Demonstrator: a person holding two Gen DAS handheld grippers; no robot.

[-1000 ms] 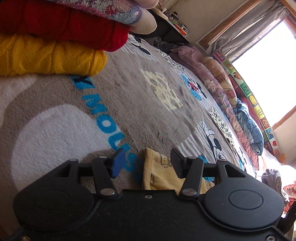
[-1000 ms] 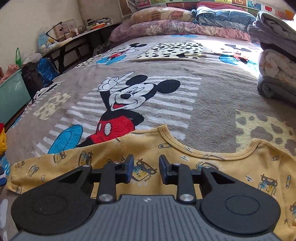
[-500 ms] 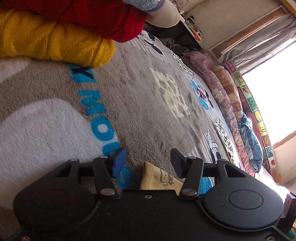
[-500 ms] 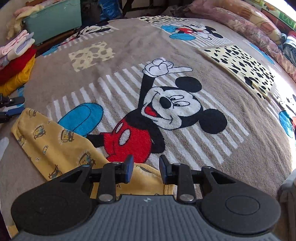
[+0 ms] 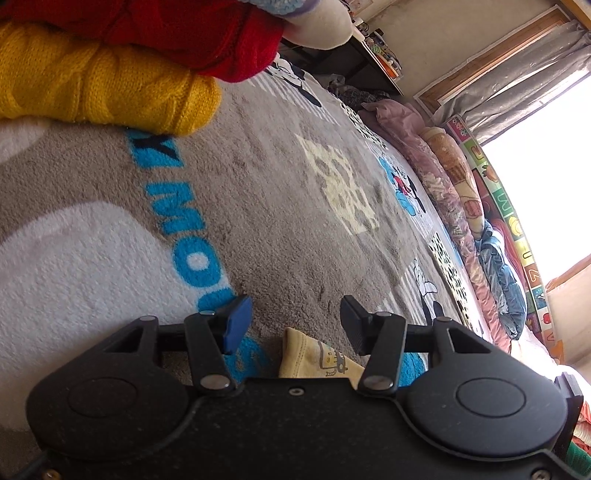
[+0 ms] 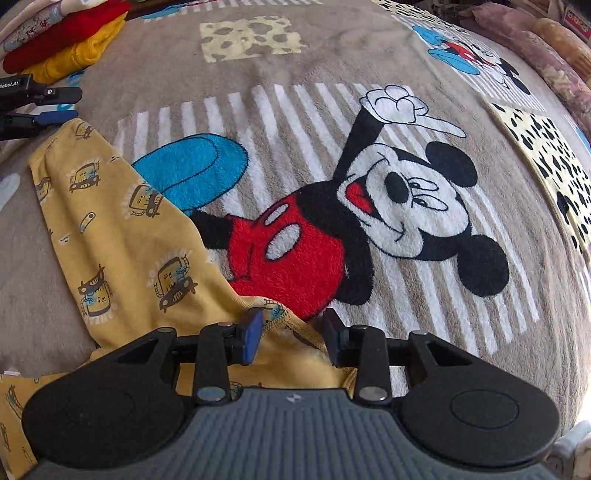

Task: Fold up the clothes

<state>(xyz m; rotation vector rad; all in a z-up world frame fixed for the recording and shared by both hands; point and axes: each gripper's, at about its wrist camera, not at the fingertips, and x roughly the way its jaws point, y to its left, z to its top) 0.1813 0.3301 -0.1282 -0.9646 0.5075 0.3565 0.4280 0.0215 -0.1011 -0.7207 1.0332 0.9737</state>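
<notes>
A yellow child's shirt (image 6: 122,236) printed with little cars lies flat on the Mickey Mouse blanket (image 6: 332,55). One sleeve runs toward the upper left. My right gripper (image 6: 293,328) points steeply down over the shirt's stitched edge where sleeve meets body. Its jaws are opening, and the fabric lies between the pads with gaps on both sides. My left gripper (image 5: 295,317) stands open just above the sleeve cuff (image 5: 314,358), not touching it. In the right wrist view, the left gripper (image 6: 75,105) sits at the sleeve's end.
Folded clothes are stacked at the blanket's edge, a yellow knit (image 5: 92,85) under a red one (image 5: 166,29), close to the left gripper. Rolled quilts and pillows (image 5: 454,192) line the far side under a bright window. Grey blanket (image 5: 277,184) stretches between them.
The right gripper swung from the neckline toward the sleeve side and rolled, and its jaws widened a little. The left gripper stayed almost still, and less of the cuff now shows above its body.
</notes>
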